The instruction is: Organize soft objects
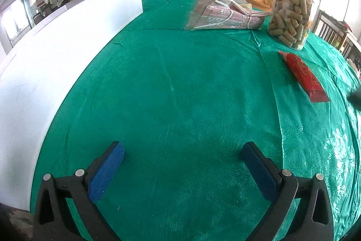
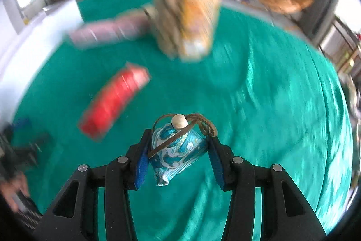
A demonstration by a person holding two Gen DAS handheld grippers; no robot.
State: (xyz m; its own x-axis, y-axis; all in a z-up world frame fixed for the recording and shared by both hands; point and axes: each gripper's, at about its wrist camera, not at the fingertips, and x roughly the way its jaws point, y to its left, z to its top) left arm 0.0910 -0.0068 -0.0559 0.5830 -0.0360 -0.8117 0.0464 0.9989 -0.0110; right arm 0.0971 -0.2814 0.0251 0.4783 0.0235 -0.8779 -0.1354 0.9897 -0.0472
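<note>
We see the right hand-held gripper [image 2: 179, 150] clamped on a small blue-and-white pouch [image 2: 177, 151], its blue pads pressed to both sides of the fabric, a brown cord [image 2: 203, 122] and a pale bead [image 2: 179, 121] showing at the pouch's top. The pouch hangs clear above the green tabletop [image 2: 270, 105], nearer the camera than the jar [image 2: 187, 15] and well apart from it. The right wrist view is blurred. The jar, clear plastic and packed with tan pellets, stands upright at the far side. Just left of the jar lies a clear bag of pink floral cloth [image 1: 222, 12], on its side. A red packet [image 1: 304, 76] lies flat on the tabletop, nearer than the jar and a little apart from it. Our left hand-held gripper [image 1: 180, 162] stands with its jaws wide apart and nothing between them, over bare green cloth well short of the jar. A white board [image 1: 56, 49] edges the tabletop far to the jar's left.
</note>
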